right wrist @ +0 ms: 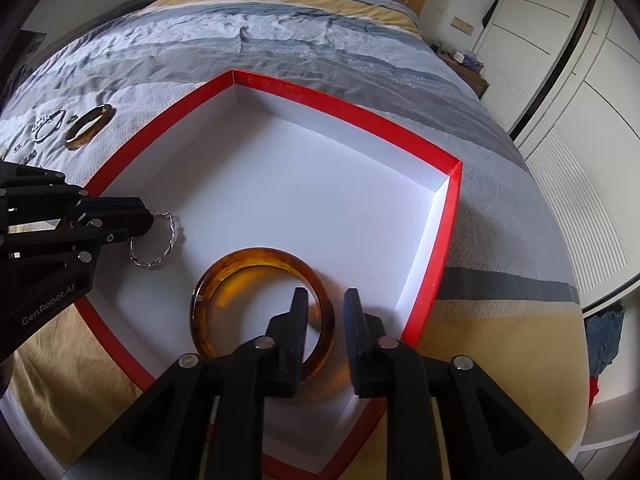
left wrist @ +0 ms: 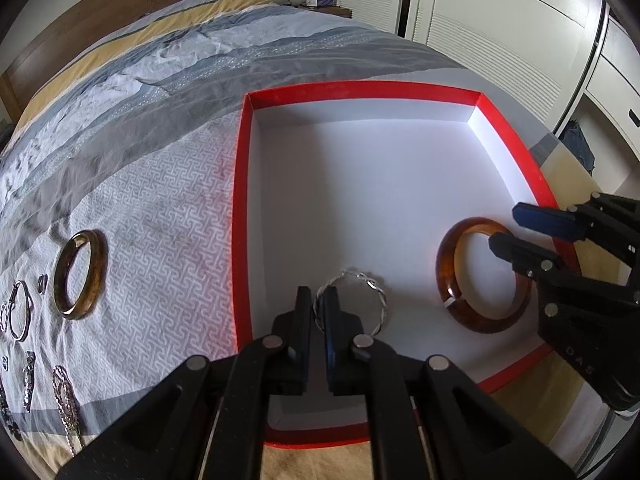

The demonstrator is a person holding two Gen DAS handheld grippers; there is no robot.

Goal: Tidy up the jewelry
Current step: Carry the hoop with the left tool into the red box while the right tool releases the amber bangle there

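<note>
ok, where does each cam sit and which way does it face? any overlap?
Left wrist: on the left gripper, facing the red box from its near edge; own fingers shut on the silver bracelet, right gripper at right.
Right wrist: on the right gripper, open around the amber bangle; left gripper at left.
Shared: box, both bracelets, olive bangle on the bedspread.

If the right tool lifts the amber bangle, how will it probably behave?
The amber bangle looks thick and rigid, so it should keep its shape. Its glossy surface may slip between the right tool fingers. Being round, it could roll inside the red box if dropped on edge.
</note>
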